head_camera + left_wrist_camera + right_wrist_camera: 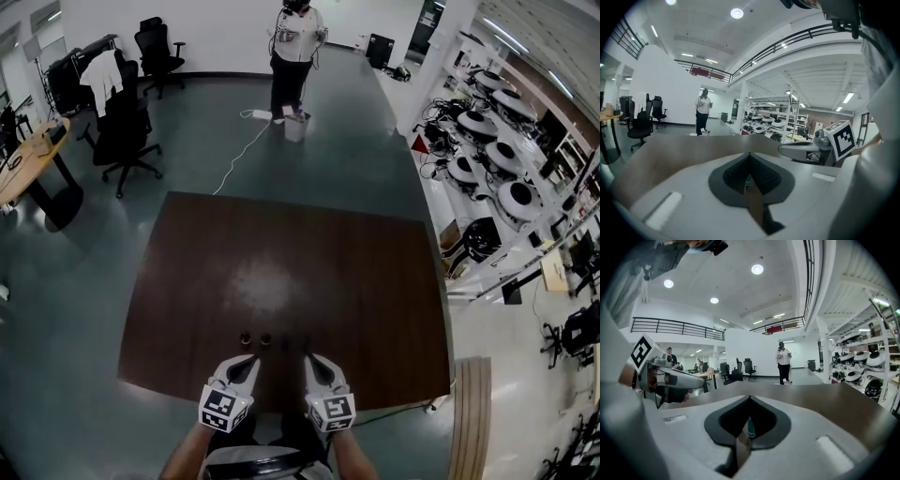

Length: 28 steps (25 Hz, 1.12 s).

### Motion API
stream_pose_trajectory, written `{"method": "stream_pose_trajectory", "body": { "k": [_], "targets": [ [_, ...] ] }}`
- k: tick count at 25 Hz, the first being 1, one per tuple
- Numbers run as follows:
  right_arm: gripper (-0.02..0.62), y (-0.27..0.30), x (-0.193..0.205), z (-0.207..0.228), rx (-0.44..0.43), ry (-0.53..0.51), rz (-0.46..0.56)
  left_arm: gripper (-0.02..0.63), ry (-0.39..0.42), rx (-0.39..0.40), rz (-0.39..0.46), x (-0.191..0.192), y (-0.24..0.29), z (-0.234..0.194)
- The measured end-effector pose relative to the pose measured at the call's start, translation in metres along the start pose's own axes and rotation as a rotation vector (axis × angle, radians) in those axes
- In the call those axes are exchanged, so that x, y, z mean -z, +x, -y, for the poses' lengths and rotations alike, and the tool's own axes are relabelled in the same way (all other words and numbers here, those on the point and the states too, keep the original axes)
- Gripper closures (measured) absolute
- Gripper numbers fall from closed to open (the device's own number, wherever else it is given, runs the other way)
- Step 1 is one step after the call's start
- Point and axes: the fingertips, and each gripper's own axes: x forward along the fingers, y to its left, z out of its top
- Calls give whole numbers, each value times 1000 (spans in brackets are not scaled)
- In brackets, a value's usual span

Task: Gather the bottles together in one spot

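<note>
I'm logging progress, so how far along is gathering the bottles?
Looks done: two small bottles stand side by side near the table's front edge. In hand: probably nothing. The left tool and right tool are both shut, though a teal sliver shows between the right tool's jaws. Left: unclear, since no other bottles are clearly visible.

Two small dark bottles stand upright on the brown table (375, 281), close to its near edge. The left bottle (245, 338) and the right bottle (265, 338) are just beside each other, apart. The right gripper view shows a slim teal bottle (750, 427), upright; whether it is one of the pair cannot be told.
</note>
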Motion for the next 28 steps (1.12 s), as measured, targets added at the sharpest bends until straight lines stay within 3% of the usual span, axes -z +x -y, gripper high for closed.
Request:
{"method": "stream_pose_trajectory", "body": {
  "k": [11, 28],
  "targets": [
    [594, -14, -36, -5, 1, -23, 54, 607, 20, -19, 50, -29, -15, 9],
    [594, -41, -45, -13, 29, -26, 92, 607, 31, -34, 67, -31, -39, 11]
  ]
}}
